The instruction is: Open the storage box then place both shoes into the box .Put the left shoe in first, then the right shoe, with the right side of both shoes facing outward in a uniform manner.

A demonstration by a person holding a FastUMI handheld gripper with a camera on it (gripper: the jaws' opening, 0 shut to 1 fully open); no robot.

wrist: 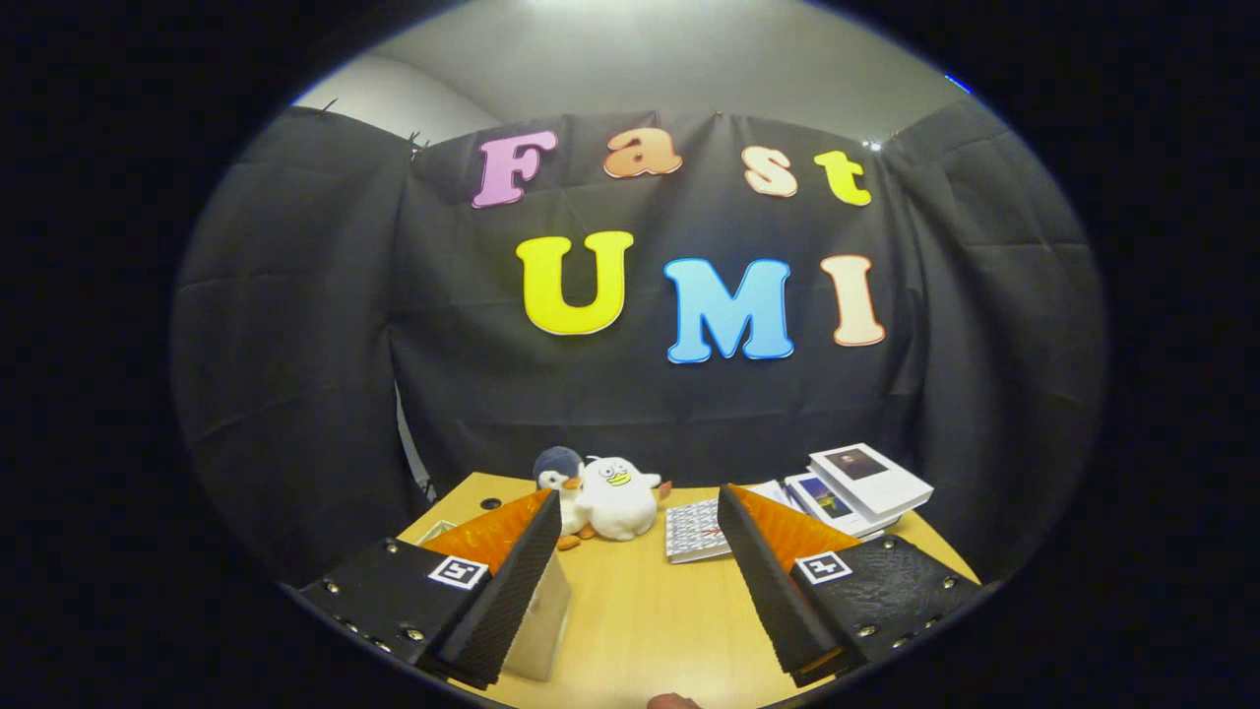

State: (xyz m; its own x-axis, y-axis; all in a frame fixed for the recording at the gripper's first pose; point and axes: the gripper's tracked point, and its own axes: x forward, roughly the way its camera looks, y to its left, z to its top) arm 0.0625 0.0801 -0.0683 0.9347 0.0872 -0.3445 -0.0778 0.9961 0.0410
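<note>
My gripper (640,512) is held high over the wooden table (640,611) and points toward the back of the booth. Its two fingers stand wide apart with nothing between them. Under the left finger (512,581) a pale, box-like corner (546,620) peeks out; I cannot tell what it is.
Two plush toys sit at the table's back edge just beyond the fingers: a white duck (618,497) and a grey penguin (557,473). To their right lie a patterned booklet (694,530) and a stack of white books (856,483). A fingertip (673,701) shows at the table's near edge.
</note>
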